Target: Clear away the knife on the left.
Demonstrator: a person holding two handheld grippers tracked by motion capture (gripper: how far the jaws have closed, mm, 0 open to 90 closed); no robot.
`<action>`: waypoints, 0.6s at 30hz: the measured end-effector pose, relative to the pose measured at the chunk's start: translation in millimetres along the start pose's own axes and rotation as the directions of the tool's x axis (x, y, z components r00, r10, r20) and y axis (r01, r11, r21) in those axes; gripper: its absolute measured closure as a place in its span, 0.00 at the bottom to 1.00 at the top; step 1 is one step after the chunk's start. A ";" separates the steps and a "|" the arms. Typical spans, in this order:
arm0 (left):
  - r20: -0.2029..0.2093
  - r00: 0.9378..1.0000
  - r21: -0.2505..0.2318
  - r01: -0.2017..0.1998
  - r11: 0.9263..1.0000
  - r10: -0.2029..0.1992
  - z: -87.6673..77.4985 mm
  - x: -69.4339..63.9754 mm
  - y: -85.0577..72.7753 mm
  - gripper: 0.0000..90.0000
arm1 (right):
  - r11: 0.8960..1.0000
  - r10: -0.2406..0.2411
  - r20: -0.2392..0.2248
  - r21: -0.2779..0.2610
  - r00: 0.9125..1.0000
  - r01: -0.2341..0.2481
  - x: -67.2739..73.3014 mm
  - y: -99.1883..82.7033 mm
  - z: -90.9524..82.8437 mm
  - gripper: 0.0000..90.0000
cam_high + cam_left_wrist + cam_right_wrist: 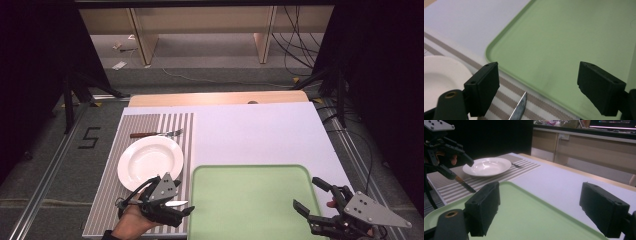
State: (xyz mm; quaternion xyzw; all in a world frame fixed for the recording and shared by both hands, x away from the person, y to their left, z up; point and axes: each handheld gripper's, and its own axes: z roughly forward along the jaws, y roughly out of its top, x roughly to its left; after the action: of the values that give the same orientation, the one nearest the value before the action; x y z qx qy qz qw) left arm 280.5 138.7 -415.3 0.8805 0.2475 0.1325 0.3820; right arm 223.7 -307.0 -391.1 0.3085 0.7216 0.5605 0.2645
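where the striped mat meets the green tray, both grippers (left, right) gape wide, empty.

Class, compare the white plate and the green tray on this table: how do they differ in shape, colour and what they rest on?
The white plate is round; the green tray is a rounded rectangle. The plate is dished with a sloping rim; the tray is flat with a low lip. The plate rests on the striped placemat, the tray on the white board. Both are empty.

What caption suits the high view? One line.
Open left gripper straddling a silver knife over the striped placemat; open right gripper beside the green plastic tray.
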 end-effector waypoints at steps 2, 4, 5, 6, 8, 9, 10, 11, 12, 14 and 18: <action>0.004 1.000 0.022 0.003 1.000 -0.003 -1.7 3.1 -4.3 0.20 | 1.000 0.000 0.001 0.004 1.000 0.000 -0.4 -0.2 0.2 0.20; 0.006 1.000 0.037 0.016 0.999 -0.017 -4.0 5.6 -8.1 0.20 | 1.000 0.003 0.001 0.003 1.000 -0.003 -0.5 -0.4 0.7 0.20; 0.010 1.000 0.042 0.024 0.999 -0.024 -5.8 7.2 -10.1 0.20 | 1.000 0.004 0.001 0.002 1.000 -0.004 -0.5 -0.3 0.8 0.20; 0.011 1.000 0.048 0.026 0.998 -0.026 -6.9 8.2 -11.2 0.21 | 1.000 0.003 0.000 0.002 1.000 -0.003 -0.4 -0.5 1.0 0.20; 0.001 1.000 0.076 0.020 0.997 -0.021 -9.8 10.7 -14.1 0.21 | 1.000 0.002 0.000 0.006 1.000 -0.002 -0.5 -1.0 1.2 0.20; -0.002 1.000 0.089 0.026 0.996 -0.026 -11.5 12.5 -16.6 0.21 | 1.000 0.004 0.003 0.008 1.000 -0.004 -0.5 -0.8 1.1 0.20; 0.002 1.000 0.098 0.031 0.995 -0.031 -12.4 13.9 -18.4 0.21 | 1.000 0.006 0.003 0.007 1.000 -0.006 -0.7 -0.7 1.2 0.20; 0.005 0.999 0.116 0.036 0.993 -0.037 -13.9 15.7 -21.8 0.21 | 1.000 0.006 0.004 0.007 1.000 -0.006 -0.7 -0.7 1.3 0.20; 0.001 0.999 0.124 0.035 0.992 -0.035 -14.6 16.7 -23.9 0.21 | 1.000 0.005 0.007 0.009 1.000 -0.005 -0.8 -0.9 1.2 0.20; -0.015 0.999 0.146 0.040 0.988 -0.038 -16.4 19.5 -29.4 0.21 | 1.000 0.006 0.008 0.006 1.000 -0.006 -1.1 -0.9 1.2 0.20; -0.051 0.998 0.185 0.044 0.982 -0.035 -15.7 21.5 -39.1 0.22 | 1.000 0.004 0.006 0.010 1.000 -0.004 -1.1 -0.7 0.9 0.20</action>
State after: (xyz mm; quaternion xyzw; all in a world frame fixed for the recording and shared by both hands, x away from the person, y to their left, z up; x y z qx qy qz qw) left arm 278.9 182.6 -432.6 0.9038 0.2854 0.1221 0.2946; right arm 225.0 -307.3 -392.0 0.3128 0.7229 0.5565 0.2641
